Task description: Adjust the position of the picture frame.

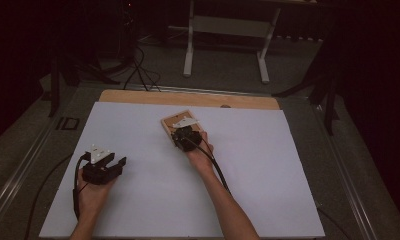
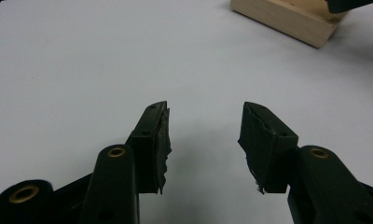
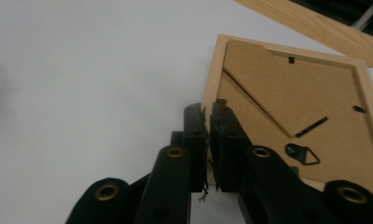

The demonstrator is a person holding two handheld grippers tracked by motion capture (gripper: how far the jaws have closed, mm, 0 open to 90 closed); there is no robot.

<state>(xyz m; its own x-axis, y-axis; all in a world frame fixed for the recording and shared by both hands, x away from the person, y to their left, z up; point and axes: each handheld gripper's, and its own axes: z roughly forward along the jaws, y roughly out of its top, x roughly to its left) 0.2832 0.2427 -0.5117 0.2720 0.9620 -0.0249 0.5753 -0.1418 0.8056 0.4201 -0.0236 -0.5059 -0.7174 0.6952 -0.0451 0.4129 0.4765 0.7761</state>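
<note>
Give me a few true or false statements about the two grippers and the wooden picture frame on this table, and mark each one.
1. The picture frame lies with its cardboard back facing up. True.
2. The left gripper holds the frame. False: its jaws stand apart with only white table between them.
3. The right gripper has its jaws close together at the frame's wooden edge. True.
4. The frame stands upright. False: it lies flat.

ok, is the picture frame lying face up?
No, the picture frame lies back side up, with its brown backing board and hanger ring showing.
</note>
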